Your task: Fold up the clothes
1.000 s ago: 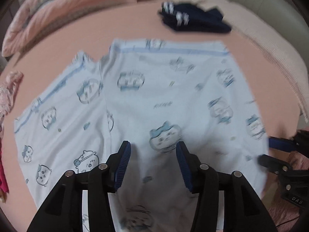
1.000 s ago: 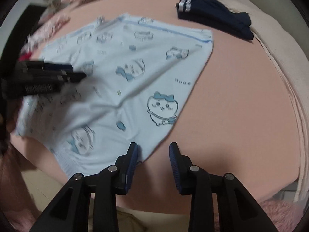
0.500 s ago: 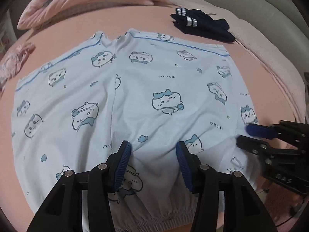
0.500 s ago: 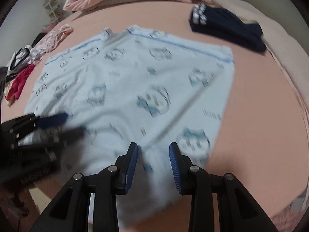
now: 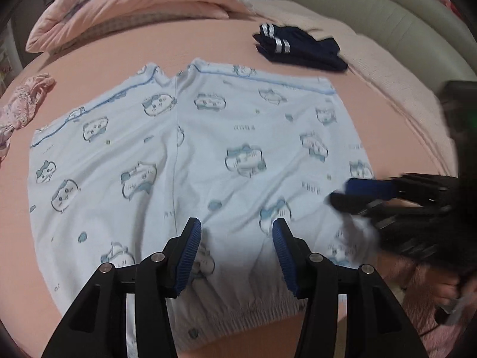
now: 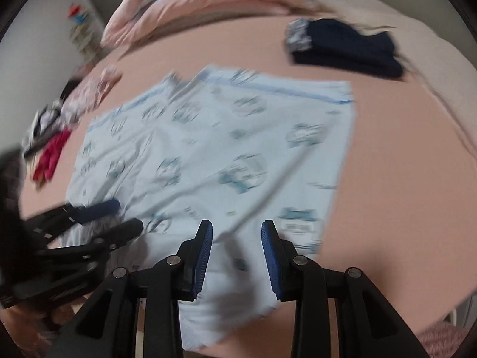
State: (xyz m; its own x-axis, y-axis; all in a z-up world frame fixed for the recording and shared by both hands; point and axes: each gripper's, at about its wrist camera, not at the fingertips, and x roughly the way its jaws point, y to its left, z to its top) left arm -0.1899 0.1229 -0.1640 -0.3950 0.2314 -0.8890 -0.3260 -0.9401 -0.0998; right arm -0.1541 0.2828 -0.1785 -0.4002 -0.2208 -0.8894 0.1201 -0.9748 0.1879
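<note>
We see the pale-blue printed shorts (image 5: pixel 208 155) spread flat on the bed (image 5: pixel 387 137), elastic waistband along its near edge, legs pointing to the far edge. Our left tool (image 5: pixel 237 229) hangs spread over the waistband's middle, pinching nothing. Our right tool (image 6: pixel 237 232), also spread and empty, seems, through the blur, nearer the waistband's right corner.

A big bed (image 5: pixel 89 56) with a soft pink sheet is filling most of the room. A puffy pink quilt (image 5: pixel 134 3) is lying bunched up at the far end. A pale green padded headboard (image 5: pixel 387 21) is curving along the far right. A pale wall (image 6: pixel 38 47) is showing on the left.
</note>
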